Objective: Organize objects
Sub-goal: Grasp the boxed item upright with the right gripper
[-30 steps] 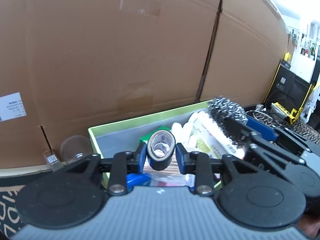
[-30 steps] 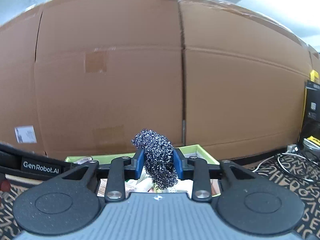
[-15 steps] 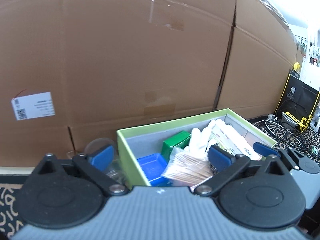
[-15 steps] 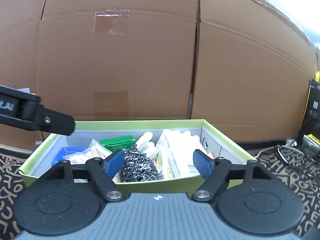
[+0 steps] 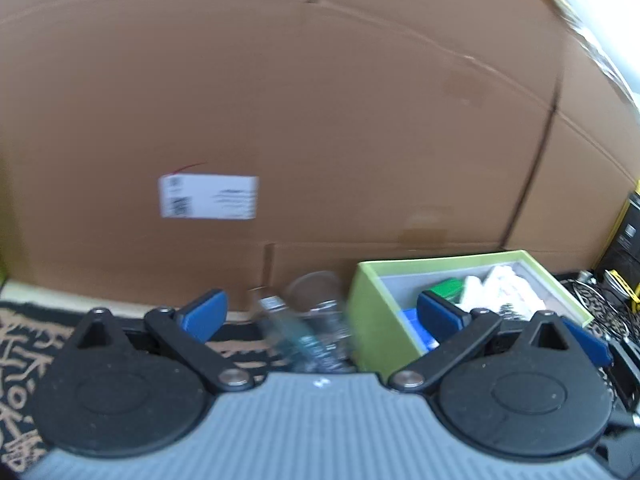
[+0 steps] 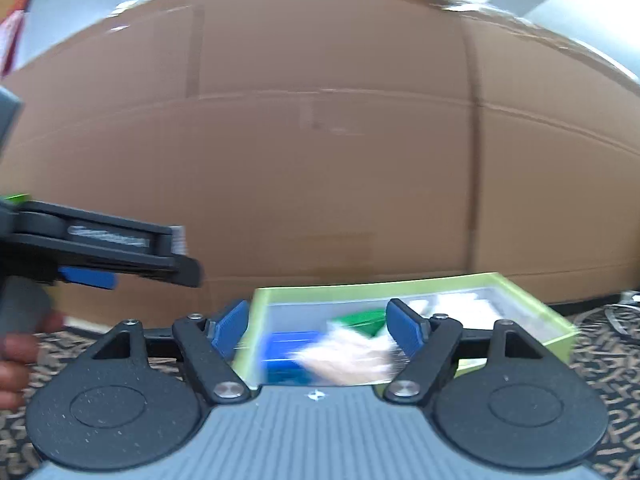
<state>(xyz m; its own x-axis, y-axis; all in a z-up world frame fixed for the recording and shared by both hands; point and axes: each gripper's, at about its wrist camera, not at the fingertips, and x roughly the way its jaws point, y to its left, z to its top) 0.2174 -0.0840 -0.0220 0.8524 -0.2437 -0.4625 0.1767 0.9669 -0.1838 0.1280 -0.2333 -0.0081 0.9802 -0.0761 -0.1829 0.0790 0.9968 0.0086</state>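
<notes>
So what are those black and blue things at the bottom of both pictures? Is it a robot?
No robot. A person holds a grabbing tool in each hand, each with a small camera looking out along its two blue fingers. One picture is from the left gripper, the other from the right gripper. You can see the person's hand at the left edge. On the patterned mat sits a green box full of small things, with a clear cup beside it and big cardboard behind. Both tools are empty: the left stands wide open, the right is open and closing with nothing gripped.
</notes>
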